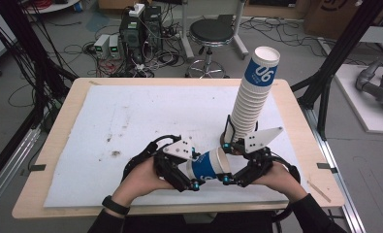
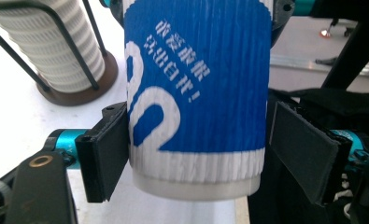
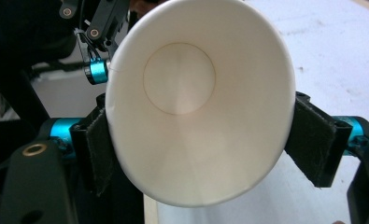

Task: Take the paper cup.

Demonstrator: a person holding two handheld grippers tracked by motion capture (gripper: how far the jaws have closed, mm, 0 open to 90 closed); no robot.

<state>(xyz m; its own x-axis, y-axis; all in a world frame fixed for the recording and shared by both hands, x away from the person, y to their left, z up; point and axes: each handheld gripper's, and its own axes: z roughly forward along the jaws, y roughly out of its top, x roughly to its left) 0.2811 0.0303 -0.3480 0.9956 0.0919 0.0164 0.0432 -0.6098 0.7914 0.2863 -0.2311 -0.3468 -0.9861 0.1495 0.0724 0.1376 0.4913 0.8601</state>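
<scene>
The cup (image 1: 209,166) wears a ribbed royal-blue band with big white numerals and small white lettering, white ribbing along its bottom edge, and a plain cream-white inside (image 3: 196,107). At upper right of the high view, the stack of cups (image 1: 250,99) is ribbed white, topped with a blue band printed "06", on a dark brown base (image 2: 86,88). Both black grippers carry teal accents, over a pale wood worktop (image 1: 72,97) under a speckled white sheet (image 1: 131,116).

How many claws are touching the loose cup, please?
2: the left claw grips the cup near its base, and the right claw holds it at the rim end, beside the cup stack.
</scene>
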